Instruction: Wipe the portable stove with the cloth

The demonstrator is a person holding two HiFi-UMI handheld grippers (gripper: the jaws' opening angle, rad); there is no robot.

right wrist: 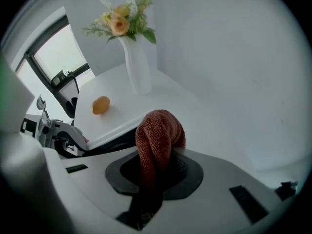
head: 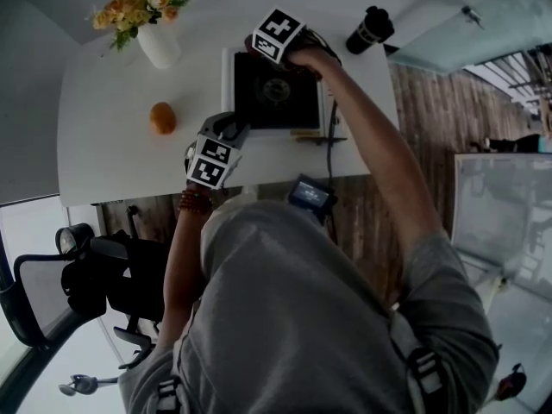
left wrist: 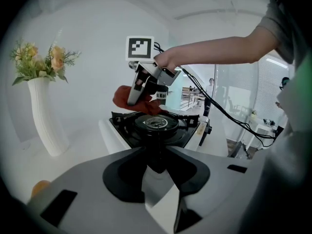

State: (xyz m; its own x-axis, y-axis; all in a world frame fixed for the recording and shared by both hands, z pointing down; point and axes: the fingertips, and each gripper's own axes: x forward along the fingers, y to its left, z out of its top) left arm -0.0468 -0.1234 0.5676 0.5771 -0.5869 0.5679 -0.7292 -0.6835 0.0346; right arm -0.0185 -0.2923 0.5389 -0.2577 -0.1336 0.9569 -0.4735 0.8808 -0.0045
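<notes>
White table: cloth in right tool

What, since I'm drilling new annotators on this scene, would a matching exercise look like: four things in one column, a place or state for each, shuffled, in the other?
Things:
1. cloth
2. portable stove
3. orange fruit
4. vase

Places or states:
A. lying alone on the table, left of the stove
B. upright at the table's far left, holding flowers
C. clamped in the right gripper
D. below the right gripper, black top facing up

Pairs: 1-C; 2-D; 3-A; 4-B
</notes>
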